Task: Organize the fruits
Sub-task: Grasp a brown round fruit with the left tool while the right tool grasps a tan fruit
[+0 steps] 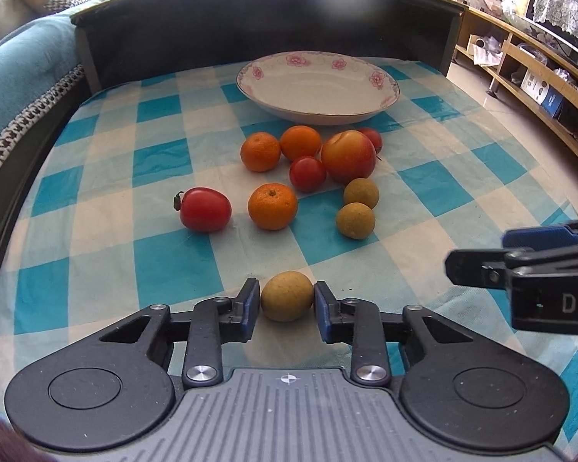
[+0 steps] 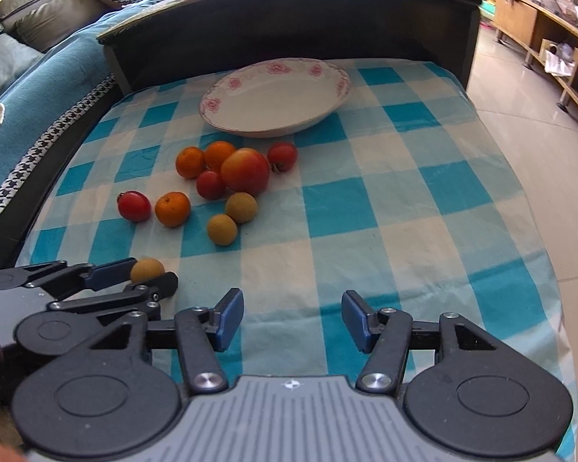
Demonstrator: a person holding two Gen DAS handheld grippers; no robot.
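Left hand-held gripper is clamping a small round tan-yellow fruit between its blue pads, low over the blue-and-white checked tablecloth. Right hand-held gripper is hanging beside it with jaws apart, holding nothing.

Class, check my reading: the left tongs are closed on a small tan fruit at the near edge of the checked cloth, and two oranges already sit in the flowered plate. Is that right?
Not quite. The flowered plate holds nothing, as the left wrist view shows; the oranges lie on the checked cloth. The left tongs are indeed closed on the small tan fruit.
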